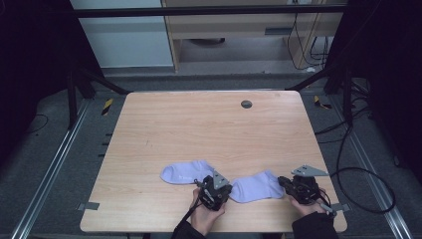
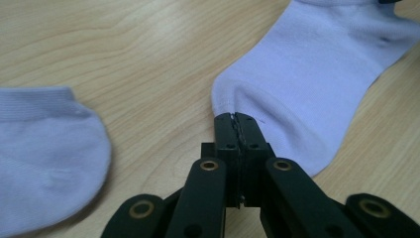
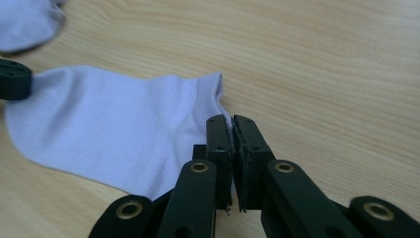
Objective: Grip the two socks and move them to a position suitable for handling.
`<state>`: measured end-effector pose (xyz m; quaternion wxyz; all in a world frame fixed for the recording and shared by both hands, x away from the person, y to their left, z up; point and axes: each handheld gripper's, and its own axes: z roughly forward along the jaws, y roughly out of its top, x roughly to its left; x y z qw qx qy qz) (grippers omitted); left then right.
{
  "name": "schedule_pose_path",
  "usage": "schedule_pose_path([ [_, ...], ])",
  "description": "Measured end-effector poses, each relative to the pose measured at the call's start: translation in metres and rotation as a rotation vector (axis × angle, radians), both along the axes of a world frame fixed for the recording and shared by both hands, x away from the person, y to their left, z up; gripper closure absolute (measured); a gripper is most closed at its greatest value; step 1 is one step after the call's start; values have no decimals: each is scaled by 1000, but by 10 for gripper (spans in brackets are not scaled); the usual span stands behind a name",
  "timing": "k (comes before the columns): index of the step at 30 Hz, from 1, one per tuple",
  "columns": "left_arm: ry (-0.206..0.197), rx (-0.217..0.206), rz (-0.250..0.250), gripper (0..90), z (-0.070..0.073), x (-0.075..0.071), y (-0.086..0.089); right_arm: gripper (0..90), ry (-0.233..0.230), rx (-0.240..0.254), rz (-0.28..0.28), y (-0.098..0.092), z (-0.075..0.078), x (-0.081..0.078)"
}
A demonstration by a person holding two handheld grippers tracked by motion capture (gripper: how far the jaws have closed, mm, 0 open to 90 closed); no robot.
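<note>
- Left gripper [image 2: 236, 118]: jaws pressed together on the toe-end edge of the right-hand white ankle sock [image 2: 317, 79]; only a thin fold of fabric appears to be caught.
- Right gripper [image 3: 232, 121]: jaws nearly closed on the cuff edge of the same sock [image 3: 114, 134], a sliver of cloth between them.
- The held sock lies flat on the wooden table [image 1: 199, 129] near its front edge, stretched between the two grippers [image 1: 215, 187] [image 1: 300, 186].
- Risk: either pinch is shallow, so a lift or pull could slip the fabric free; uneven tension would let the sock sag or twist.
- Risk: the second sock [image 1: 185, 172] lies just beside the left gripper and could be dragged along.
- Count: two white socks, two grippers, one table, one round grommet [image 1: 246, 104].
</note>
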<state>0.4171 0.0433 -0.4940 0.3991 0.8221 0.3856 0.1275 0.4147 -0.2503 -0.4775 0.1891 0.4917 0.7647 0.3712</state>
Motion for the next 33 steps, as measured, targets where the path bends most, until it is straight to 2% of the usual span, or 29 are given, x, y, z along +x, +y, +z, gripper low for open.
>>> schedule_pose_path([
  [5,-1,-19,0,889,11,-3,21,869,-32,55,16,9,17,-16],
  [7,0,-29,6,889,14,-6,32,869,-40,51,40,15,19,-19],
  [12,-12,-13,22,888,17,-9,51,869,-18,53,81,34,16,-24],
  [16,3,-20,45,888,14,-11,63,869,4,57,103,46,12,-24],
  [19,12,-4,62,888,11,-13,71,868,15,55,112,52,9,-25],
  [24,28,16,64,887,7,-13,73,868,44,42,132,59,3,-25],
  [28,45,37,61,884,2,-10,71,867,60,28,129,60,-1,-24],
  [33,51,44,60,878,-3,-7,69,865,78,24,125,59,-4,-23],
])
